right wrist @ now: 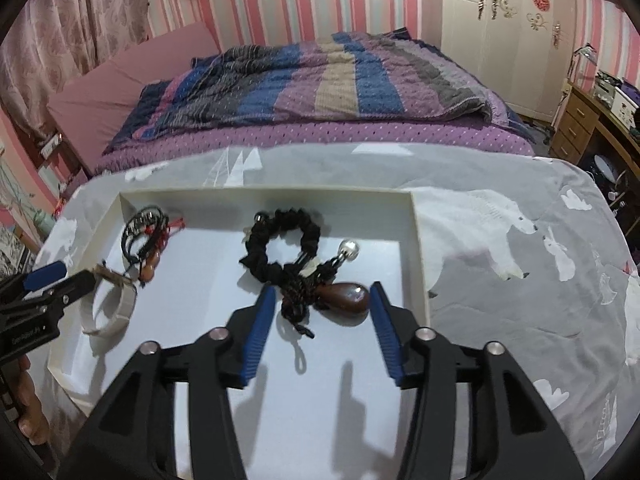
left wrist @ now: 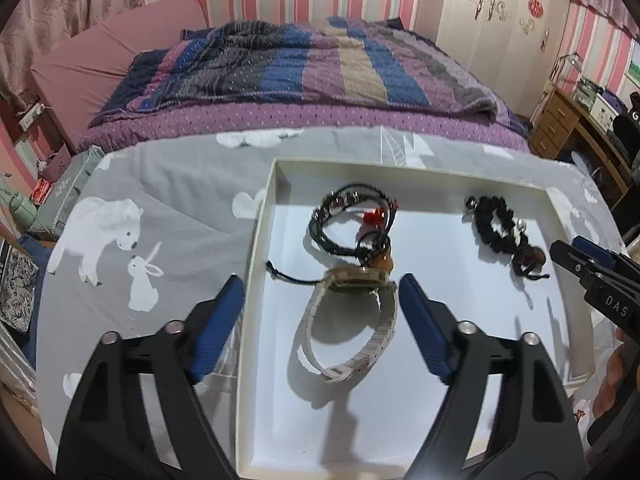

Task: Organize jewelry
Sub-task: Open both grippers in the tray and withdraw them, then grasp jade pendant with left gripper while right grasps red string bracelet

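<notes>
- Hovering over a shallow white tray (left wrist: 560,200), two hand-held tools are working on a jewelry-sorting job on a worktop (left wrist: 168,184) draped in a grey animal-print cloth, with a bed (left wrist: 304,60) behind.
- Left tool (left wrist: 320,292) is standing released, its blue pads well apart, one outside the tray's left wall and one inside; nothing is pressing on them.
- Lying between and just beyond those pads is a pale-strapped watch (left wrist: 352,320), resting on the tray floor, its face touching a tangle of dark cord bracelets with red accents (left wrist: 352,216).
- Right tool (right wrist: 320,300) is also standing released, its pads flanking, apparently without touching, a brown teardrop pendant (right wrist: 346,298).
- That pendant is sitting at the tray's right side, tied to a black beaded bracelet (right wrist: 288,240) with a silver bead.
- All visible pieces are already lying inside the tray, so the placing step appears to be finishing.
- Next move, as a judgement, is calling for both tools to lift clear without snagging a cord, then checking for remaining pieces outside the tray; none is in view.
</notes>
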Available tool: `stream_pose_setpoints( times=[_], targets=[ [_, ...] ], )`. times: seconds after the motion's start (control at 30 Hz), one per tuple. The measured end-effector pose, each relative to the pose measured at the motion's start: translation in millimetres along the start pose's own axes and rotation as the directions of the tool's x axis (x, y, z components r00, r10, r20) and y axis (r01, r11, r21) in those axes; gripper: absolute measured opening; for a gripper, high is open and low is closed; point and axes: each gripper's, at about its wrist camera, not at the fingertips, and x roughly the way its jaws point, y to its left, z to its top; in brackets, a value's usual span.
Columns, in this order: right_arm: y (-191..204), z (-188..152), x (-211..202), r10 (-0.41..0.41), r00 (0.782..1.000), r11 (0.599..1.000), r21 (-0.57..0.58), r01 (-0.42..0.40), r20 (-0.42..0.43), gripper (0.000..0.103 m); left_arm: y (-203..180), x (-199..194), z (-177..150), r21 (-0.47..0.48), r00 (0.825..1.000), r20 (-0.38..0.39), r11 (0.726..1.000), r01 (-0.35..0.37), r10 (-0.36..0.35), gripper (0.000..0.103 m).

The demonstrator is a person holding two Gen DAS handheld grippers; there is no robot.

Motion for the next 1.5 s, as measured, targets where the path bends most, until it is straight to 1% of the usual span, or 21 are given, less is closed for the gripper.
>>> stream_pose_setpoints(
  times=[0.03,0.07,0.1,0.17,0.2,0.27,0.5,0.57,0.63,0.7,0.77,0.83,0.97,1.1,1.2,1.37,1.5],
  targets=[
    [-1.1,1.5,-4.4,-0.009,1.0,1.0,0.005,0.009,0.017,0.062,1.1,-3.5,1.0,-0.003,1.0,0.011,1.0,0.001,-0.001,0.085],
    [-2.2,2.8,-8.5,-0.019,0.999,1.0,0.009,0.019,0.035,0.068,2.1,-7.1,0.4,-0.004,1.0,0.018,1.0,0.002,-0.002,0.089],
    [-3.4,3.9,-11.8,-0.031,0.998,0.999,0.012,0.031,0.049,0.073,2.9,-9.9,0.3,-0.006,1.0,0.024,1.0,0.003,-0.003,0.091],
    [-6.1,6.7,-16.2,-0.045,0.997,0.999,0.018,0.044,0.064,0.077,6.0,-14.7,2.6,-0.015,0.999,0.039,1.0,0.0,0.001,0.095],
    [-6.7,7.2,-17.3,-0.045,0.997,0.999,0.021,0.044,0.068,0.082,6.8,-16.6,2.7,-0.018,0.999,0.043,1.0,-0.002,0.003,0.096],
    [-8.6,7.8,-20.6,-0.048,0.996,0.998,0.035,0.046,0.08,0.089,9.6,-21.2,3.0,-0.024,0.999,0.05,1.0,-0.004,0.005,0.1],
    [-8.6,10.0,-27.8,-0.083,0.993,0.996,0.027,0.081,0.085,0.092,9.7,-34.6,4.9,-0.025,0.999,0.052,1.0,-0.009,0.011,0.1],
    [-8.3,11.5,-36.7,-0.092,0.991,0.996,0.021,0.09,0.101,0.094,9.4,-36.5,4.9,-0.024,0.999,0.052,1.0,-0.014,0.015,0.1],
    [-8.6,13.5,-48.2,-0.102,0.987,0.995,0.013,0.101,0.122,0.095,6.5,-43.1,4.6,-0.006,0.998,0.05,0.999,-0.034,0.034,0.1],
    [-10.6,13.3,-59.1,-0.113,0.984,0.994,0.009,0.113,0.137,0.097,2.4,-55.3,2.3,0.013,0.996,0.064,0.998,-0.057,0.056,0.1],
    [-14.5,11.9,-73.1,-0.129,0.981,0.991,-0.002,0.131,0.147,0.098,0.6,-67.7,-1.5,0.021,0.996,0.075,0.998,-0.052,0.05,0.1],
    [-19.9,9.1,-87.6,-0.154,0.975,0.987,-0.015,0.159,0.157,0.098,0.6,-81.8,-7.2,0.03,0.997,0.07,0.999,-0.031,0.029,0.1],
    [-31.2,1.1,-115.6,-0.203,0.967,0.977,-0.032,0.21,0.152,0.098,2.9,-111.1,-20.0,0.036,0.996,0.075,0.998,-0.045,0.042,0.1],
    [-38.3,-17.5,-147.3,-0.232,0.959,0.967,-0.072,0.246,0.162,0.098,5.3,-141.1,-37.4,0.037,0.994,0.098,0.998,-0.049,0.045,0.1],
    [-47.2,-35.7,-170.5,-0.247,0.954,0.96,-0.091,0.264,0.168,0.098,5.6,-156.3,-51.4,0.037,0.994,0.1,0.998,-0.044,0.04,0.1],
    [-68.4,-67.1,-195.8,-0.247,0.956,0.963,-0.068,0.261,0.159,0.098,1.2,-174.3,-81.4,0.057,0.994,0.101,0.997,-0.049,0.043,0.1],
    [-81.7,-87.4,-206.6,-0.251,0.957,0.965,-0.04,0.259,0.148,0.098,0.6,-177.7,-101.7,0.062,0.996,0.085,0.997,-0.04,0.035,0.1]
  ],
)
